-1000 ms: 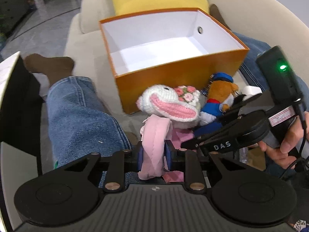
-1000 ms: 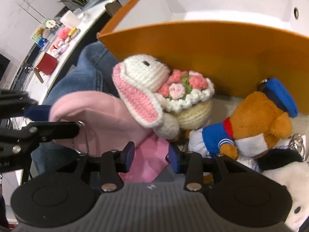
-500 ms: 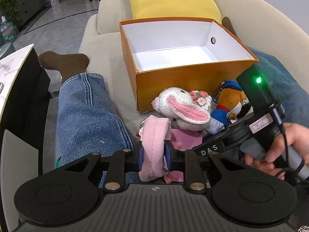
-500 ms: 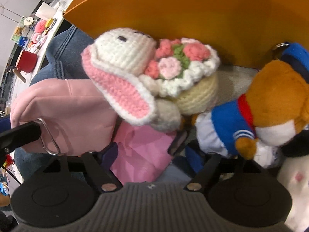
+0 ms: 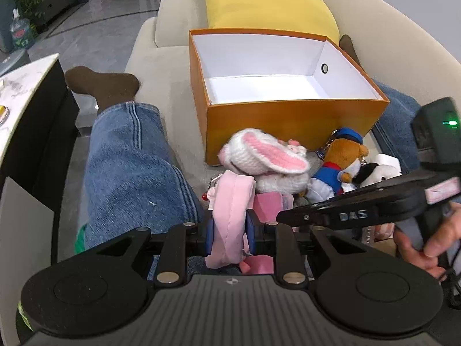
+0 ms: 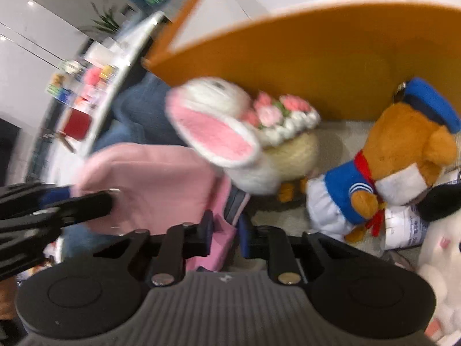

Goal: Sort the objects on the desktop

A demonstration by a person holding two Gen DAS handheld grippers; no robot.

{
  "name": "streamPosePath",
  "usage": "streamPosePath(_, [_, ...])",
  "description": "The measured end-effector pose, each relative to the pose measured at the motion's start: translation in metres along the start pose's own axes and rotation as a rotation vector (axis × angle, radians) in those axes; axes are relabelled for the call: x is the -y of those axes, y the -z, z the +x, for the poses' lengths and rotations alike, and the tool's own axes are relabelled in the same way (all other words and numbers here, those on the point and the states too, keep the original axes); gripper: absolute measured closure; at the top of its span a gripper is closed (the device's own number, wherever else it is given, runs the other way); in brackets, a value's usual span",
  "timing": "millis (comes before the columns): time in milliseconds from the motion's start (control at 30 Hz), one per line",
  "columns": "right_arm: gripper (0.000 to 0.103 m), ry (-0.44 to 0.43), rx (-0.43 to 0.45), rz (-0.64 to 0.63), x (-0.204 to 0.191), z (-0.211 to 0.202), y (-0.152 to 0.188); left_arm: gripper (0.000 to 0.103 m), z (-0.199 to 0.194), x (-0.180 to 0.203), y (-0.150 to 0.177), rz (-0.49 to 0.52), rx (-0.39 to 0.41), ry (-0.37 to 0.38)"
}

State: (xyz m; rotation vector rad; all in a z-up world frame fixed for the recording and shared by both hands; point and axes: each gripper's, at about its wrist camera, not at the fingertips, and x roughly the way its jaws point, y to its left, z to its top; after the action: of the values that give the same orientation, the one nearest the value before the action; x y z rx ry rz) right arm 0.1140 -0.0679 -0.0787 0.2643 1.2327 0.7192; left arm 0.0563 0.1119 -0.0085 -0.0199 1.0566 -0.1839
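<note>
Item: pink fabric pouch, soft plush cloth with a stitched seam; judged light, limp and easily squashed, not fragile. It lies at the near end of a toy pile on the sofa seat, in front of the orange box. Best taken by a gathered fold of cloth, as it is now (a metal ring seems to hang at its side, blurred in the right wrist view).

Left tool: fingers closed on a fold of the pouch. Right tool: nearly closed, apparently pinching a pink edge beside the pouch; the frame is blurred, so the grip is a judgement.

Adjoining items: crocheted rabbit with flower basket, resting against the pouch; sailor bear just beside it; black-and-white plush beyond. All soft, likely to tumble when the pouch is lifted.

Box: open, white inside, nothing visible in it.

Surface: beige sofa, yielding, between the holder's jeans-clad legs. Yellow cushion behind the box.

Room: marble-topped bench at left, grey floor beyond.
</note>
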Motion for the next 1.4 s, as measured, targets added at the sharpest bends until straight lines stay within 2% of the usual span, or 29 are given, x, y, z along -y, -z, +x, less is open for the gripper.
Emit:
streamPosePath(100, [0.09, -0.009, 0.026, -0.041, -0.012, -0.013, -0.003, 0.08, 0.0, 0.005, 0.002, -0.016, -0.012, 0.021])
streamPosePath(300, [0.092, 0.081, 0.129, -0.235, -0.034, -0.034, 0.015, 0.081, 0.004, 0.014, 0.008, -0.08, -0.062, 0.088])
streamPosePath(400, [0.095, 0.092, 0.089, -0.264, -0.025, -0.033, 0.018, 0.081, 0.011, 0.017, 0.013, -0.109, -0.08, 0.111])
streamPosePath(433, [0.103, 0.083, 0.065, -0.258, -0.02, -0.031, 0.022, 0.082, 0.015, 0.017, 0.015, -0.128, -0.089, 0.124])
streamPosePath(633, [0.103, 0.063, -0.015, -0.213, -0.005, -0.023, 0.037, 0.082, 0.02, 0.015, 0.028, -0.209, -0.083, 0.165])
streamPosePath(800, [0.094, 0.046, -0.035, -0.187, 0.002, -0.027, 0.041, 0.082, 0.019, 0.013, 0.03, -0.24, -0.074, 0.186])
streamPosePath(867, [0.082, 0.041, -0.023, -0.186, 0.0, -0.033, 0.039, 0.082, 0.019, 0.012, 0.03, -0.24, -0.073, 0.188])
streamPosePath(900, [0.068, 0.038, -0.011, -0.182, -0.001, -0.035, 0.036, 0.082, 0.019, 0.012, 0.029, -0.239, -0.074, 0.189])
streamPosePath(933, [0.061, 0.04, -0.001, -0.175, -0.002, -0.037, 0.032, 0.082, 0.019, 0.012, 0.029, -0.239, -0.074, 0.19])
streamPosePath(1100, [0.061, 0.051, 0.015, -0.096, 0.001, -0.034, 0.005, 0.082, 0.022, 0.01, 0.028, -0.242, -0.073, 0.2])
streamPosePath(1400, [0.061, 0.094, -0.09, 0.021, 0.009, 0.006, -0.024, 0.082, 0.025, -0.001, 0.027, -0.259, -0.062, 0.216])
